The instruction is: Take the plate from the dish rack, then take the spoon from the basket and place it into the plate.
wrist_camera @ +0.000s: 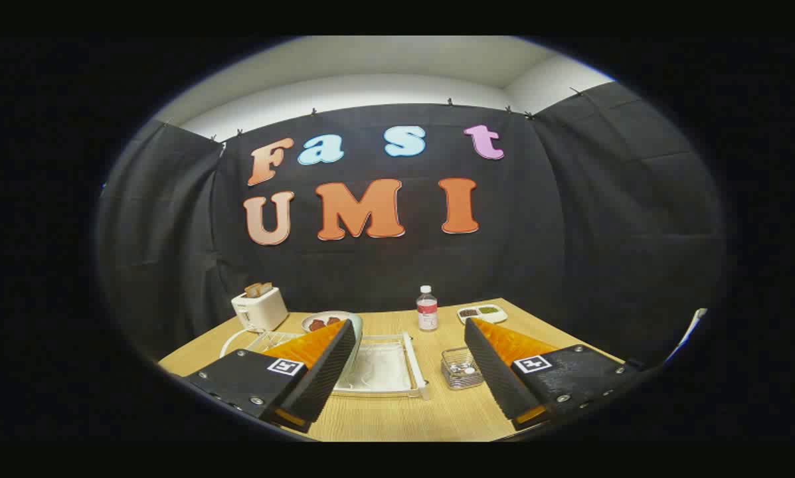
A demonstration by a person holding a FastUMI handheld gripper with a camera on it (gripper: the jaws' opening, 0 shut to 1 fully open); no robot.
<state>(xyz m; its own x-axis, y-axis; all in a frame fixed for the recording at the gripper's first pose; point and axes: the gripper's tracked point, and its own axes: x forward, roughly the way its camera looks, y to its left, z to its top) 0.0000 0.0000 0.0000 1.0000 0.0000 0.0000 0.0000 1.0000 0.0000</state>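
Observation:
A white dish rack lies on the wooden table, between my fingers and slightly left. A pale plate stands on edge at the rack's left side, mostly hidden behind my left finger. A small see-through basket sits right of the rack, close to the inner side of my right finger. Something shiny lies inside it, too small to make out as a spoon. My gripper is open, held above the table with nothing between its fingers.
A white toaster with bread stands at the back left, its cord running toward the rack. Behind the rack are a dish with food, a water bottle and a white two-part tray.

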